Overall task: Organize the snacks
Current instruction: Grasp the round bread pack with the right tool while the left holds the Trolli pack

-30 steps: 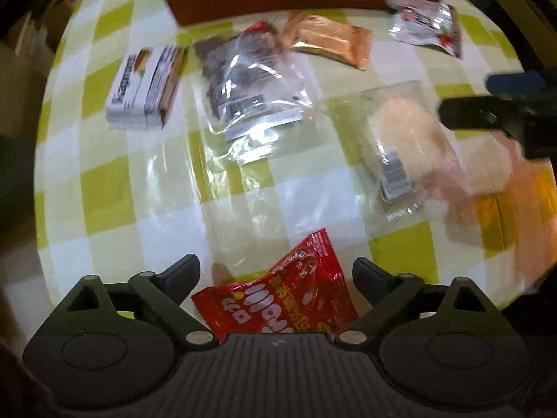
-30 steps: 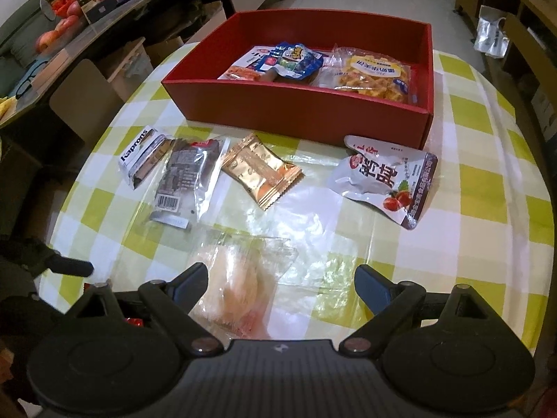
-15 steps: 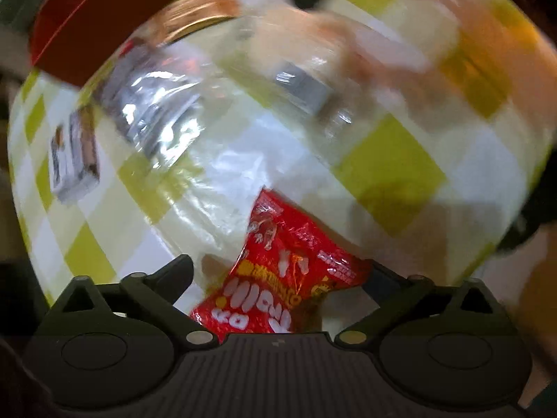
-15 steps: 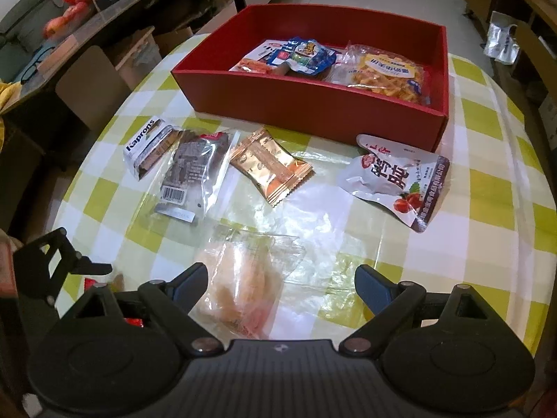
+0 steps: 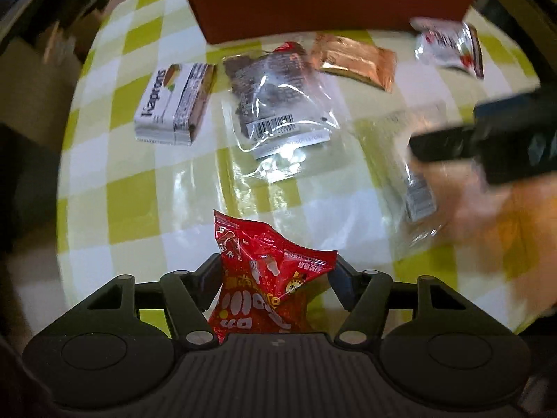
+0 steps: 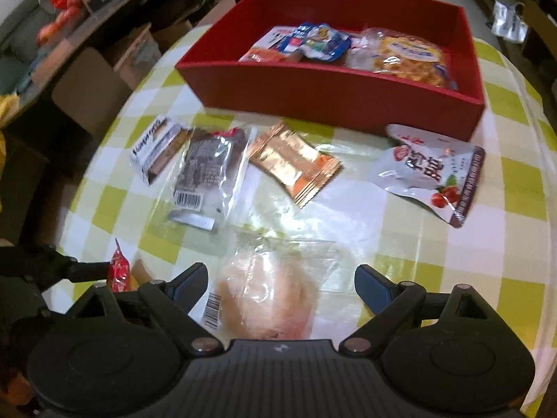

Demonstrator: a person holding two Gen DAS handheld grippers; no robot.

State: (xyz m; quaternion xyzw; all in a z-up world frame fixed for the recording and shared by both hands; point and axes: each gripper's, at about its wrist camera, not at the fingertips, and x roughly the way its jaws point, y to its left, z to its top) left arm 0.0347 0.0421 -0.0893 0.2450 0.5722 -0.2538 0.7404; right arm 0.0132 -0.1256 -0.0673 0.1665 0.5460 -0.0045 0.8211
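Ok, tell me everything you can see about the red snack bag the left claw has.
The red bag is a small glossy foil or plastic packet, crinkled, printed with white and yellow lettering and a round gold badge. It is pinched between the fingers of the left claw, its upper part sticking up beyond them, tilted, with a pointed corner topmost. It looks lifted off the checked table. In the right wrist view only a red sliver shows at the left.

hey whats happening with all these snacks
A person is sorting snacks into the red box. The left tool is shut on a red snack packet, lifted off the checked table. The right tool is open over a clear-wrapped bun. Four more packets lie on the table.
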